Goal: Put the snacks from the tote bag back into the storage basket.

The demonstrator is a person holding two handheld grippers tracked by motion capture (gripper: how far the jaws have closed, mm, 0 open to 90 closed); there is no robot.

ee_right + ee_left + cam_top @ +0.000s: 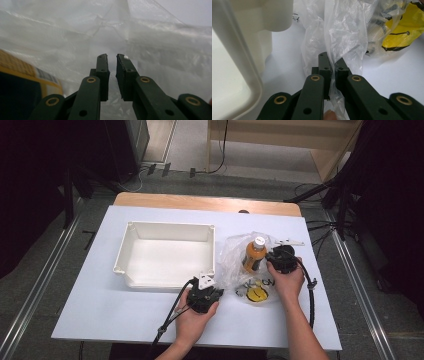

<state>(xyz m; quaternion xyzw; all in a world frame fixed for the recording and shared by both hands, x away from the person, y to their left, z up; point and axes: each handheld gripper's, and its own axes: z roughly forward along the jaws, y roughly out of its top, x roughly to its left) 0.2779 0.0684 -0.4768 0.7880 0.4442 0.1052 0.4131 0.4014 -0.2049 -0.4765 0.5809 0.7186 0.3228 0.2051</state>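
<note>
A clear plastic bag (239,256) lies right of centre in the high view on the white table (100,305), with an orange bottle (254,254) inside it and a yellow smiley print (256,292) at its lower edge. The left gripper (331,65), low in the frame just below the white bin (165,254), is clenched on a fold of the bag's film. The right gripper (111,60), at the bag's right edge beside the bottle, has its jaws nearly together with a narrow gap against the film; whether it grips the film I cannot tell.
</note>
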